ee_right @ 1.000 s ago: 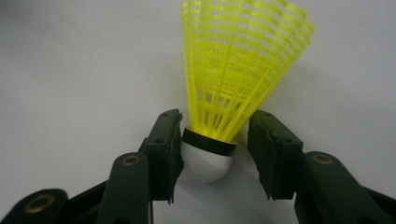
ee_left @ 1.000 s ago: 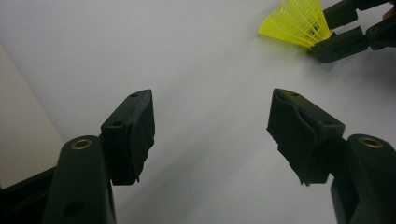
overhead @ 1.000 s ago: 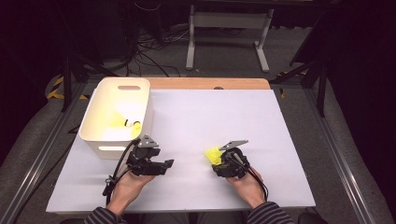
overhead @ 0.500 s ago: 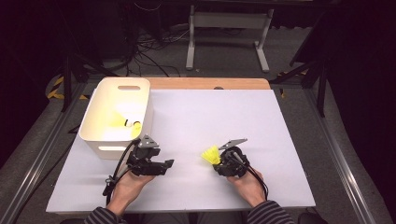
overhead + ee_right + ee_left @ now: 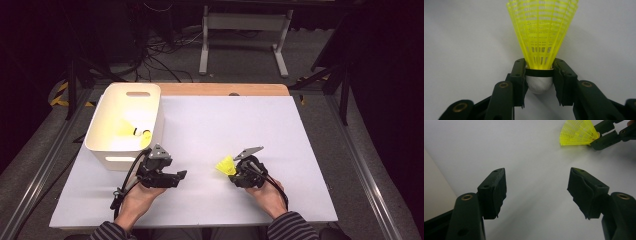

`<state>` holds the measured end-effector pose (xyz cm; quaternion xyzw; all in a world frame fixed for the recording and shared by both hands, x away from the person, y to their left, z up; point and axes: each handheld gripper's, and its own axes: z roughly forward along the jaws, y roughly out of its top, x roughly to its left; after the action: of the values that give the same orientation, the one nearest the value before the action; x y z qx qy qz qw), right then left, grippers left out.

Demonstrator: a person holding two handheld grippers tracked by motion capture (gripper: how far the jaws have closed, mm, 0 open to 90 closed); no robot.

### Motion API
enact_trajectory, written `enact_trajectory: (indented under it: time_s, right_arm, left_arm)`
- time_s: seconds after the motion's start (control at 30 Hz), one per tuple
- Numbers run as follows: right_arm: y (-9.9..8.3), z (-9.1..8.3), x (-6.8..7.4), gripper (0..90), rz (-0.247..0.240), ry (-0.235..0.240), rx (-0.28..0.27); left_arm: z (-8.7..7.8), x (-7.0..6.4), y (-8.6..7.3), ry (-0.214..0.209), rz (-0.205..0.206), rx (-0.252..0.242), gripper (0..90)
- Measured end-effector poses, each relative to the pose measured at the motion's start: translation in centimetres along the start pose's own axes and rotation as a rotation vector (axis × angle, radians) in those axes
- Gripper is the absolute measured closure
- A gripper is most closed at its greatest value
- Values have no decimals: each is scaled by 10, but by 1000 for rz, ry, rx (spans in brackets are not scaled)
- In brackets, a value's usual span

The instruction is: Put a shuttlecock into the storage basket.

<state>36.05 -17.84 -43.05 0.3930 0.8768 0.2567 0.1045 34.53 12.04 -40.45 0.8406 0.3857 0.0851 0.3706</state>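
Note:
A yellow plastic shuttlecock (image 5: 541,35) with a white cork sits between the jaws of my right gripper (image 5: 539,75), which is shut on its cork. In the high view the right gripper (image 5: 236,174) holds the shuttlecock (image 5: 226,165) just above the white table, skirt pointing left. My left gripper (image 5: 181,175) stands open at the table's front left, its fingers (image 5: 494,192) wide apart with nothing between them. From the left gripper view the shuttlecock (image 5: 577,133) is at the top right. More yellow shuttlecocks (image 5: 131,131) lie in the white bin (image 5: 100,131).
The white bin stands at the table's back left, close behind my left hand. The white table top (image 5: 225,120) stretches to a wooden strip (image 5: 220,89) at the far edge. A metal stand (image 5: 242,22) and cables are on the floor beyond.
The right gripper has shifted slightly toward the near edge with the shuttlecock in it. The left gripper has stayed in place, open.

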Motion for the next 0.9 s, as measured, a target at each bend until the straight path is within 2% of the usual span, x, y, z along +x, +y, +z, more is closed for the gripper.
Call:
enact_trajectory:
  time_s: [0.27,0.43,0.53,0.9]
  right_arm:
    - [4,-2,-2,646,-41,12,-1]
    - [7,-5,-4,645,-47,19,0]
    - [9,-6,-5,646,-64,27,-5]
    - [15,-8,-5,646,-79,51,-7]
  left_arm:
    - [2,1,4,0,19,24,353]
    - [4,1,8,-12,12,28,353]
    - [5,2,11,-21,29,29,345]
    - [13,0,19,-32,60,56,331]
